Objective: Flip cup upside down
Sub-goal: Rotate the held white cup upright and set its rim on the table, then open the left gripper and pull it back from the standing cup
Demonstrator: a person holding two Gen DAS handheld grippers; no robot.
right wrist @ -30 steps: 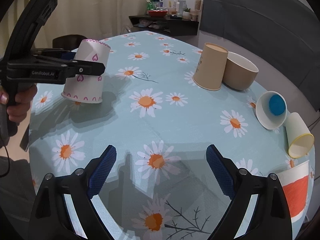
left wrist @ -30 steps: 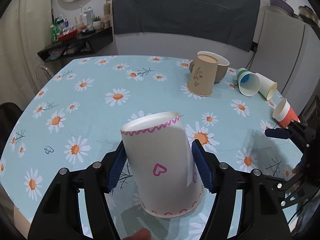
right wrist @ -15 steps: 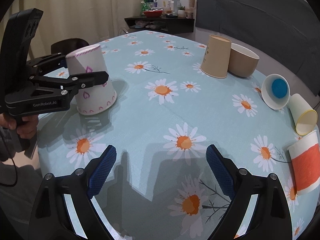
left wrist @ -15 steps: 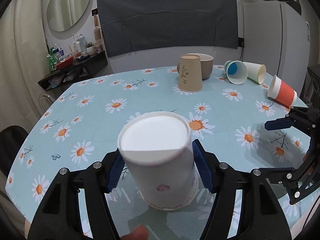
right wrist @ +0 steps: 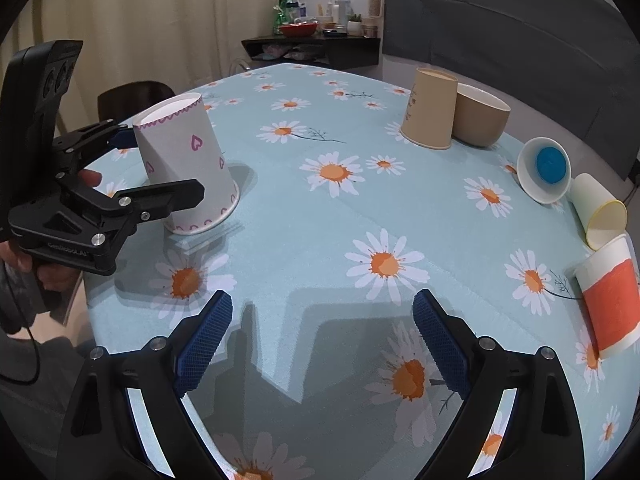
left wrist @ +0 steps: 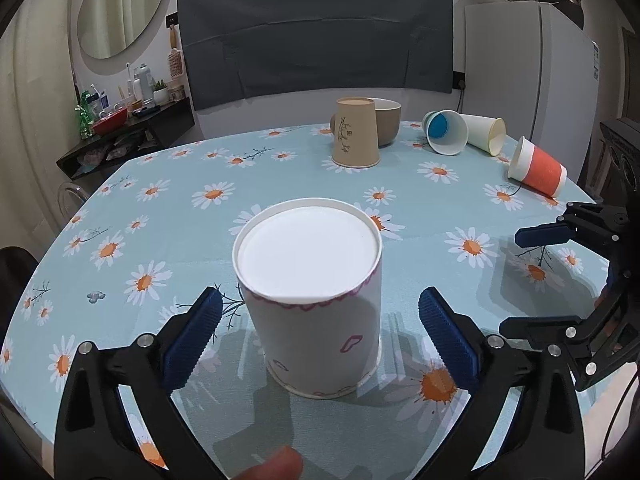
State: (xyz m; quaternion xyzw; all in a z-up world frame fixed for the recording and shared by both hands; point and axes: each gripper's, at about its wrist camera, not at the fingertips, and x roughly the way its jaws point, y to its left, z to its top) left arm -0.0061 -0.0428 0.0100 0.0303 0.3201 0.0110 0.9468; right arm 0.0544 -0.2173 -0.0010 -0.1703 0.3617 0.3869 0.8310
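Note:
A white paper cup with pink hearts (left wrist: 316, 304) stands upside down on the daisy tablecloth (left wrist: 168, 208), its flat base up. My left gripper (left wrist: 320, 336) is open, its blue pads apart on either side of the cup and not touching it. The cup also shows in the right wrist view (right wrist: 184, 168), with the left gripper (right wrist: 160, 168) around it. My right gripper (right wrist: 322, 344) is open and empty, low over the cloth near the front edge; it also shows in the left wrist view (left wrist: 520, 280) at the right.
A tan cup (left wrist: 355, 138) stands upside down beside a tan bowl (left wrist: 386, 120) at the back. A white cup with a blue inside (left wrist: 444, 132), a yellow-rimmed cup (left wrist: 486, 134) and an orange-banded cup (left wrist: 538, 170) lie on their sides at the right.
The left gripper set the cup down upright on its rim and opened, letting it go. The right gripper stayed open and shifted slightly.

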